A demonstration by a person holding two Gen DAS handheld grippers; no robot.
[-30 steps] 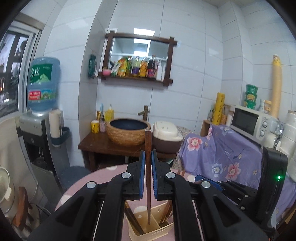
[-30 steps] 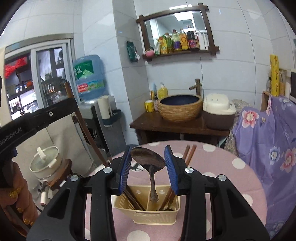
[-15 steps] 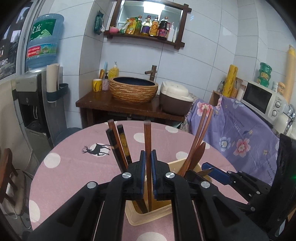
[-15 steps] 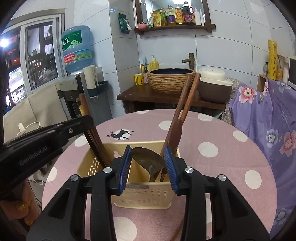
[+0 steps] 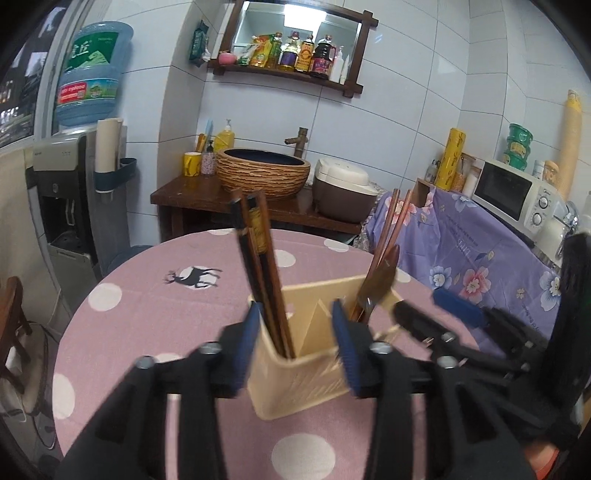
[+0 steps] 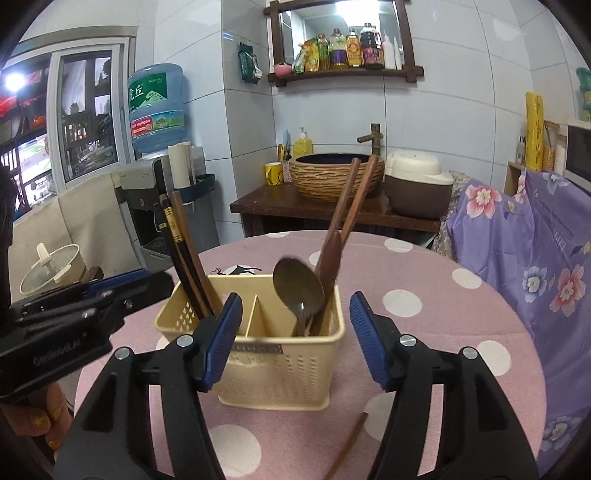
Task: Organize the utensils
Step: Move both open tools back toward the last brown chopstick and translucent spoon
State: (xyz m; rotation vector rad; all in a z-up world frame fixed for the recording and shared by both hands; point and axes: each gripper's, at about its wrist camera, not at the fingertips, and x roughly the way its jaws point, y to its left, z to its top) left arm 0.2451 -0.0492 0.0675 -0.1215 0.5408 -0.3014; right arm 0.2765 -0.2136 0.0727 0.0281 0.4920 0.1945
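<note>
Both views are being lit evenly by a ceiling light, which is being reflected as a bright patch in the wall mirror. Extra glare is being thrown from a lamp behind the window at the far left of the right wrist view. Soft sheen is being picked up by the white wall tiles. Straight tile lines are being bent strongly toward the edges, and dark corners are being left by the round lens. In the left wrist view the left gripper and the basket are being smeared by motion blur; in the right wrist view the spoon is being slightly blurred while the right gripper is being rendered sharp
</note>
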